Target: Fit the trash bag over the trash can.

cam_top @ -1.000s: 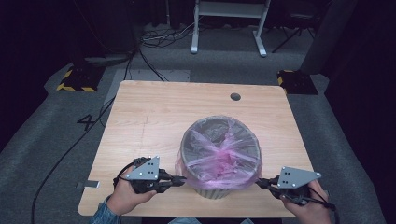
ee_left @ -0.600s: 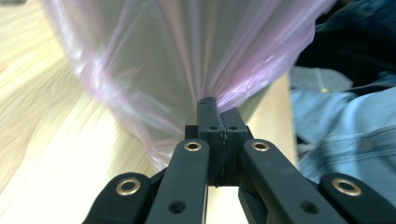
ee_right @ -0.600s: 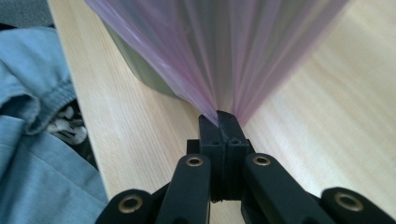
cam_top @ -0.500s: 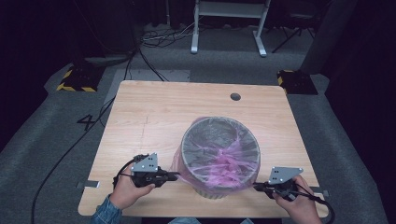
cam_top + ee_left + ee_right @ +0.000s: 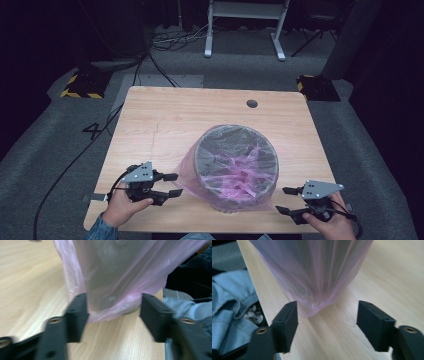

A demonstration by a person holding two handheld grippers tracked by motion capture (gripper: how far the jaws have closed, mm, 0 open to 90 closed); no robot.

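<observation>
Both claws dropped lower; pink liner [image 5: 235,170] drapes grey bin [image 5: 220,150].

Left hand [image 5: 121,206] enters the high view at 7 o'clock, sleeve at the frame edge, fingers wrapped around the left gripper [image 5: 172,184]. That gripper points toward 3 o'clock; its jaws stand apart with a clear gap between them, and its grey three-cornered plate [image 5: 139,173] faces up. Right hand [image 5: 327,221] enters at 5 o'clock and grasps the right gripper [image 5: 285,200]. That gripper points toward 9 o'clock, jaws likewise spread wide, grey plate [image 5: 321,189] on top. In both gripper views the black jaws rise from 6 o'clock, well separated, clamping nothing.
</observation>
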